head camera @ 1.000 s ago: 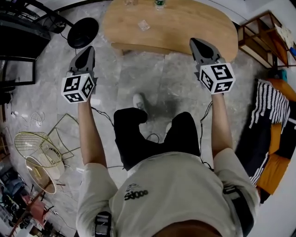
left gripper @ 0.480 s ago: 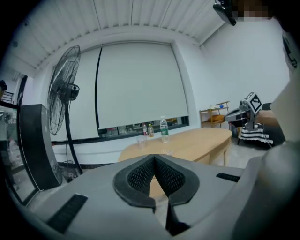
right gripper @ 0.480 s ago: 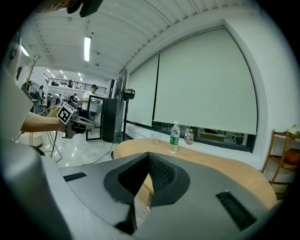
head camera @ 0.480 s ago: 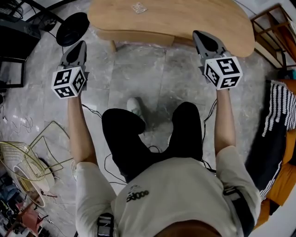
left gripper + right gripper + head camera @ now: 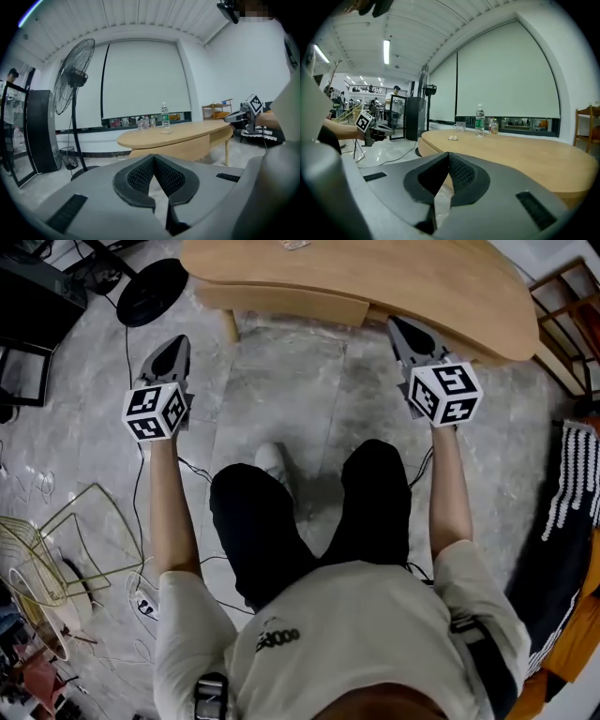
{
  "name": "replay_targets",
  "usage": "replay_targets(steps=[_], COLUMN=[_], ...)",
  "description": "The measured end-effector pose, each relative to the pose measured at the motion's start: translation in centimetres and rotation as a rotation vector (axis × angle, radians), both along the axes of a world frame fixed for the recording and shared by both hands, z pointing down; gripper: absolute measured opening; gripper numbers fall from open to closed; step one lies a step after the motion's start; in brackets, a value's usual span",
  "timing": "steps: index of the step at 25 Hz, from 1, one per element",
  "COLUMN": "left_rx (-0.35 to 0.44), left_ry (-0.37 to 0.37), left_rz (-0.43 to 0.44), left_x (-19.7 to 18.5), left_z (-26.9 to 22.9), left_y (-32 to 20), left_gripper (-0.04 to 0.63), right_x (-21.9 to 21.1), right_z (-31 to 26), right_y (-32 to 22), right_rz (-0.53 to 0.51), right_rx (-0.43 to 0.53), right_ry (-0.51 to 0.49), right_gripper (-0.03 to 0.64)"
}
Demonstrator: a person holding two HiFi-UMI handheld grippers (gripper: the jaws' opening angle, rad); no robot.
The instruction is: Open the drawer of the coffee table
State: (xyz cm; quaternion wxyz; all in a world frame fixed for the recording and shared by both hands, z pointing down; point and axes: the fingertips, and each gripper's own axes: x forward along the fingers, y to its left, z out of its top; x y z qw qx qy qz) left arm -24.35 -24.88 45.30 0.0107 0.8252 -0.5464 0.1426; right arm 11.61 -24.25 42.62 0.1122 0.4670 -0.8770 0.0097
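Observation:
The light wooden coffee table [image 5: 403, 282] stands ahead of me at the top of the head view. Its drawer front [image 5: 286, 302] is a closed wooden band under the tabletop's left half. My left gripper [image 5: 175, 343] hangs shut and empty over the floor, left of the table leg. My right gripper [image 5: 397, 324] is shut and empty too, its tip close under the table's near edge. In the left gripper view the shut jaws [image 5: 153, 157] face the drawer front [image 5: 176, 150] from a distance. The right gripper view shows shut jaws [image 5: 448, 154] level with the tabletop [image 5: 525, 154].
A standing fan [image 5: 70, 79] with a round black base [image 5: 152, 292] is left of the table. A water bottle [image 5: 165, 115] and glasses stand on the tabletop. Wire frames [image 5: 42, 554] and cables lie on the floor at left. A wooden shelf [image 5: 567, 296] and striped cloth [image 5: 577, 484] are at right.
Both grippers have sunk from above the tabletop to about its height, still shut. The head view has dropped with them, and the table now fills the top edge.

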Motion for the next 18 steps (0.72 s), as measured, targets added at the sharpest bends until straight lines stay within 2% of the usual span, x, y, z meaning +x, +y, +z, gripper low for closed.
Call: replay_targets(steps=[8,12,16,18], left_rx=[-0.028,-0.047,-0.072,-0.078], left_ry=[0.003,0.007,0.018,0.019], left_rz=[-0.035,-0.01,0.03,0.04], left_x=[-1.0,-1.0,-1.2,-1.3], left_z=[3.1,4.1,5.4,6.1], left_y=[-1.9,-3.8,-6.3,-7.6], left_gripper=[0.017,0.018,0.091,0.101], right_x=[0.3,0.3,-0.7,-1.2], right_z=[2.8,3.4,5.1,6.0], right_y=[-1.1,-2.5,-3.7,-4.3], right_rz=[-0.006,0.009,0.001,-0.005], right_rx=[-0.047,-0.054,-0.09,-0.117], right_ry=[0.028,0.001,0.01,0.004], right_gripper=[0.006,0.006,0.012,0.062])
